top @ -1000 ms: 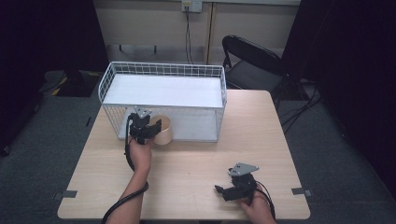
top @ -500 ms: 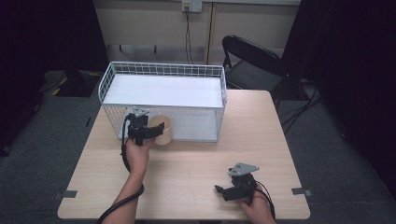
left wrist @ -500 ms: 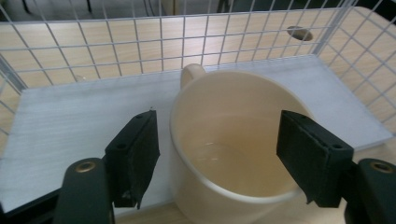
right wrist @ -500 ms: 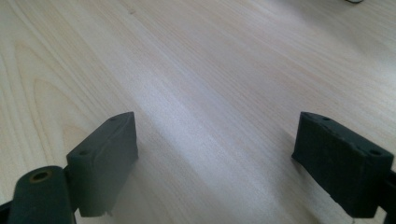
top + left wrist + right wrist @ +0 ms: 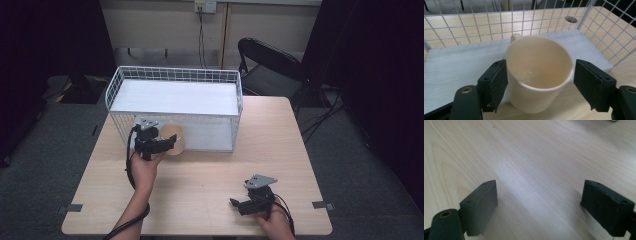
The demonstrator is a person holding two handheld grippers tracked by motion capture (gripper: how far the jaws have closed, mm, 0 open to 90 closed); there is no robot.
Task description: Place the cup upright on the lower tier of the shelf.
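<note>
While my left claw (image 5: 539, 82) is opening its jaws off the cream cup (image 5: 539, 72), the cup is sitting on the counter (image 5: 210, 175) against the wire basket (image 5: 175, 75), so I am letting go; my right claw (image 5: 546, 207) is resting apart
</note>
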